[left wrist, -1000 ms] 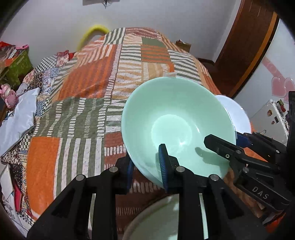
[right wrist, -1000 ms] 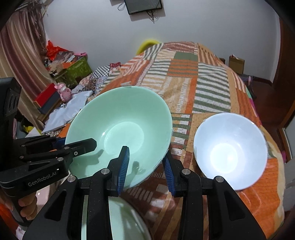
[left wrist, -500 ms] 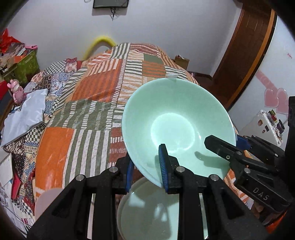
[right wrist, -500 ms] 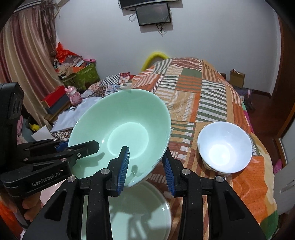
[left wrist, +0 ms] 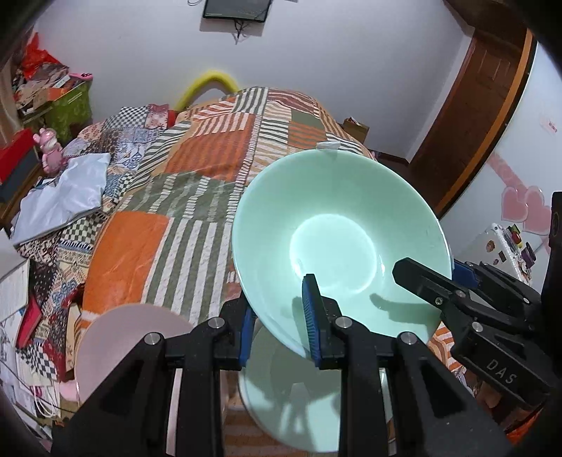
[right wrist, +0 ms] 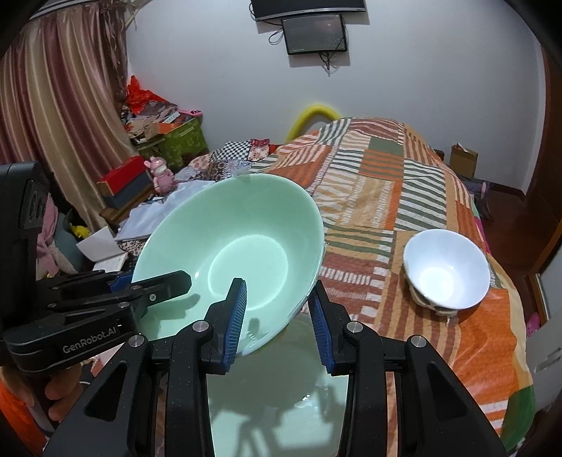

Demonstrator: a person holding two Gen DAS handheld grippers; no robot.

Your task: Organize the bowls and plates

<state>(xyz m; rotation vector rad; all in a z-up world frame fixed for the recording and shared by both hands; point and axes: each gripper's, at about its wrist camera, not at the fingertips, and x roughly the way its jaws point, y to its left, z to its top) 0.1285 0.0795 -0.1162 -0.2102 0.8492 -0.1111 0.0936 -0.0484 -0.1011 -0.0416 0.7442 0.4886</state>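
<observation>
A large mint-green bowl (left wrist: 337, 239) (right wrist: 246, 239) hangs tilted above the bed, held by both grippers. My left gripper (left wrist: 279, 321) is shut on its near-left rim, one blue pad inside and one outside. My right gripper (right wrist: 277, 321) is shut on the near-right rim in the same way. Each gripper shows in the other's view: the right one (left wrist: 439, 284) and the left one (right wrist: 154, 288). Under the bowl a second green dish (left wrist: 302, 404) (right wrist: 281, 404) lies flat. A pink plate (left wrist: 119, 337) sits to its left. A white bowl (right wrist: 446, 270) stands on a patterned bowl at the right.
A patchwork quilt (left wrist: 196, 154) (right wrist: 386, 182) covers the bed. Boxes, papers and a pink toy (right wrist: 161, 172) crowd the left side beside a curtain. A wooden door (left wrist: 470, 116) stands at the right, and a screen (right wrist: 312, 33) hangs on the far wall.
Both grippers rose and drew back with the green bowl. The second green dish and the pink plate came into view below, and the white bowl now looks smaller and farther away.
</observation>
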